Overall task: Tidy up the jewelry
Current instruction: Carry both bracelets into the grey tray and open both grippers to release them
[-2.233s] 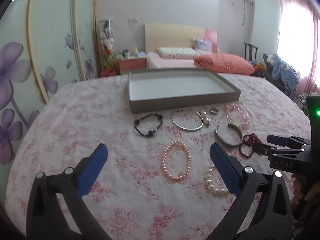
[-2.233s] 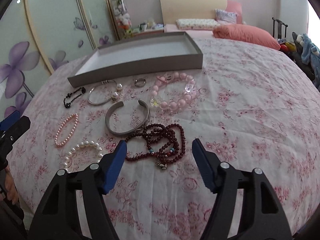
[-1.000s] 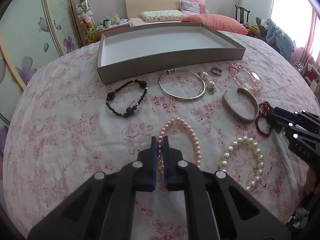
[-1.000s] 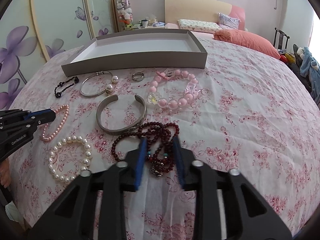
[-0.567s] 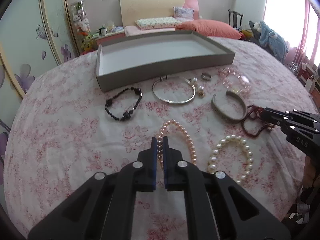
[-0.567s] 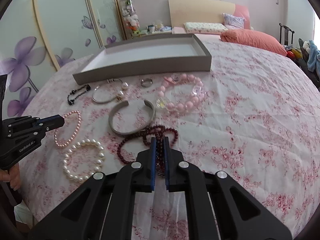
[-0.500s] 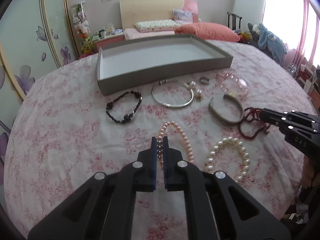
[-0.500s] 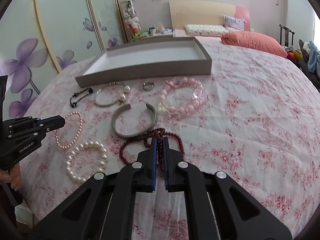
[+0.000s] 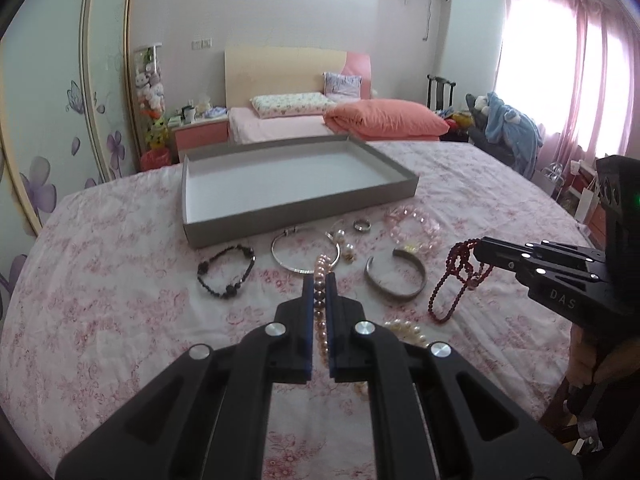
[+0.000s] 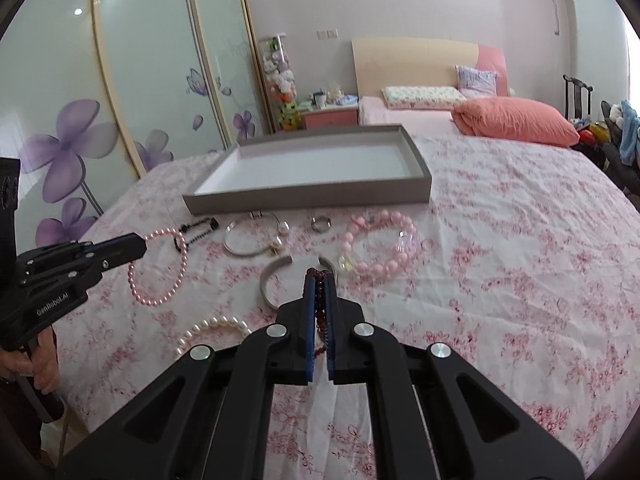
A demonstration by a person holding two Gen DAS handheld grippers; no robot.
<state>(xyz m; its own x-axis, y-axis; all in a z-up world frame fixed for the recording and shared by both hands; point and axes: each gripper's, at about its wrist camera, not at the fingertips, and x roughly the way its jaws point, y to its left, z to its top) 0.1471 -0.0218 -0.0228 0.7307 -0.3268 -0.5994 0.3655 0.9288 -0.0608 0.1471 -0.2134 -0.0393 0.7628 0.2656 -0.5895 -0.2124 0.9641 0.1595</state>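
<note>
Left gripper (image 9: 319, 280): I have its jaws clamped on pink pearls (image 10: 160, 268), hanging above the bed (image 10: 520, 260).
Right gripper (image 10: 319, 276): jaws clamped on red beads (image 9: 456, 280), lifted.
Tray (image 9: 304, 210): empty, behind the other jewelry.

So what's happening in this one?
A person is sorting jewelry laid out on a floral bedspread, one gripper in each hand. The left gripper is shut on a pink pearl bracelet, the right gripper on a dark red bead strand, and both pieces hang clear of the cloth. The grey tray beyond them holds nothing. A white pearl bracelet, silver cuff, bangle, ring, black bracelet and chunky pink bracelet lie on the bedspread.
</note>
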